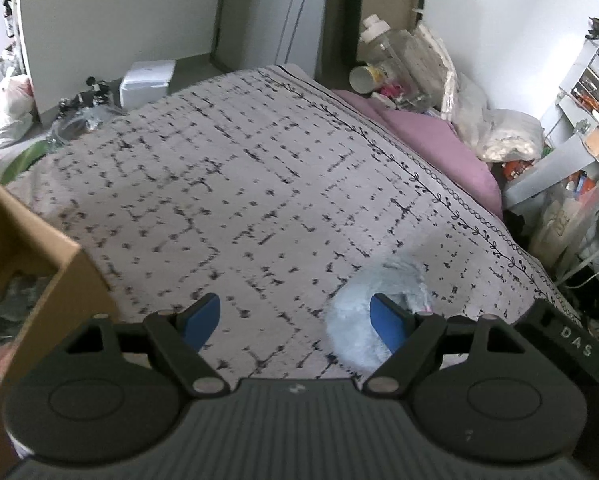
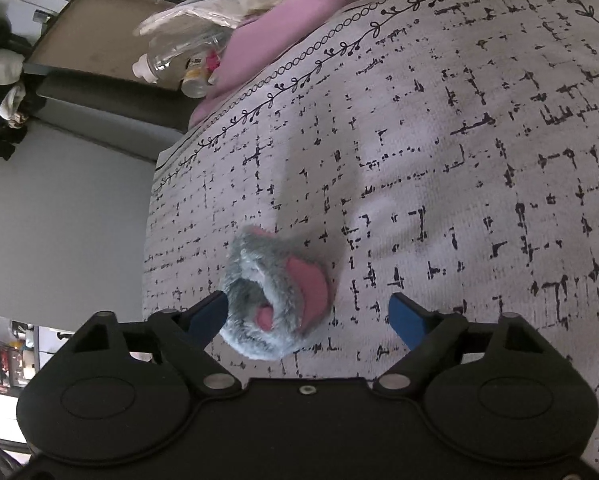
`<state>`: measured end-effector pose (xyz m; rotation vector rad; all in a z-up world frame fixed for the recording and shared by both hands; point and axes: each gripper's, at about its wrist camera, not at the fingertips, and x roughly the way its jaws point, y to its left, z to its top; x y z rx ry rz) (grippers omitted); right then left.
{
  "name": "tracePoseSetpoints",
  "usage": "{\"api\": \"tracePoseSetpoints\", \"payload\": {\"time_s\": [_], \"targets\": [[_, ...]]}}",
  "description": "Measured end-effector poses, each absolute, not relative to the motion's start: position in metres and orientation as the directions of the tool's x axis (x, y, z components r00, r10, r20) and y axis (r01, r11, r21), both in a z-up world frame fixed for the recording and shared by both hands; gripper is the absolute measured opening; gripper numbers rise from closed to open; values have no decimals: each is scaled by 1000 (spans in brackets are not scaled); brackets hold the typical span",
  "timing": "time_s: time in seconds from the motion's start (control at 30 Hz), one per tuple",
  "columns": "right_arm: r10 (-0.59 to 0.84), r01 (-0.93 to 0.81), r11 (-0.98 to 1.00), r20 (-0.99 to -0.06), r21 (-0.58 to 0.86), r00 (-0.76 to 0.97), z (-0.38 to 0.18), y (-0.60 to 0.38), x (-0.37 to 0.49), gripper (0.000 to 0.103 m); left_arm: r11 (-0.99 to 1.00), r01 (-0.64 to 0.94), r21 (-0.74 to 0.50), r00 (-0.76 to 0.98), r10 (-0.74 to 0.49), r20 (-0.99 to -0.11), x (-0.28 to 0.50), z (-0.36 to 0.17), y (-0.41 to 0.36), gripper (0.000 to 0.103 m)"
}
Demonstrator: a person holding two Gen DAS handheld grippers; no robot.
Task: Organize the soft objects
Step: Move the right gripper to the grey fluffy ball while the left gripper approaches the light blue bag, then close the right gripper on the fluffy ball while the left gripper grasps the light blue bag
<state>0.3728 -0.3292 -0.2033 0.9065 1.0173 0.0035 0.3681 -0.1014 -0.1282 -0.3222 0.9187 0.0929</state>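
Lying on the patterned white bedspread (image 2: 439,160), the fluffy grey-and-pink plush toy (image 2: 277,300) sits between the right gripper's (image 2: 309,320) spread jaws, ungrasped, ready for pickup; the left gripper (image 1: 295,320) is likewise wide and empty

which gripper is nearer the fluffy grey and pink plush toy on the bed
Right. The right gripper has the fluffy grey and pink plush toy between its open fingers; the left gripper sits beside it.

We see a bed under a grey cover (image 1: 259,184) printed with black dashes and a vine border. A pink sheet (image 1: 431,140) shows at its far edge. Beyond that we note a clear bottle (image 1: 383,46), a tipped cup (image 1: 365,78) and white bags (image 1: 507,138). A white box (image 1: 147,82) sits on the floor. Drawers (image 1: 597,70) stand at the right.
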Motion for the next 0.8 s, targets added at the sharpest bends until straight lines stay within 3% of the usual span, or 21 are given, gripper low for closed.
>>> {"api": "tracePoseSetpoints", "payload": {"time_s": [0.23, 0.43, 0.5, 0.53, 0.63, 0.67, 0.7, 0.8], "targets": [[402, 406, 644, -739, 648, 541, -216, -325, 385, 68, 945, -194, -264, 583, -106, -806, 385, -147, -111, 71], [394, 415, 650, -749, 637, 532, -226, -319, 391, 62, 938, -178, -297, 582, -143, -801, 395, -156, -116, 56], [395, 414, 643, -742, 645, 542, -227, -318, 392, 56, 935, -174, -308, 587, -153, -795, 398, -157, -117, 53], [399, 406, 643, -737, 649, 545, -228, -318, 393, 48, 933, -171, -316, 588, -161, -793, 399, -158, -117, 52], [439, 380, 626, -711, 681, 550, -232, -317, 394, 23, 920, -156, -361, 588, -207, -782, 401, -162, -120, 35], [449, 373, 619, -701, 691, 554, -232, -317, 394, 21, 915, -145, -376, 589, -226, -776, 402, -162, -122, 22], [446, 366, 626, -701, 689, 557, -230, -316, 394, 21, 912, -137, -386, 593, -237, -770, 402, -160, -123, 16], [444, 345, 636, -693, 690, 569, -226, -314, 392, 17, 916, -133, -379, 608, -227, -761, 400, -153, -129, 13]]}}
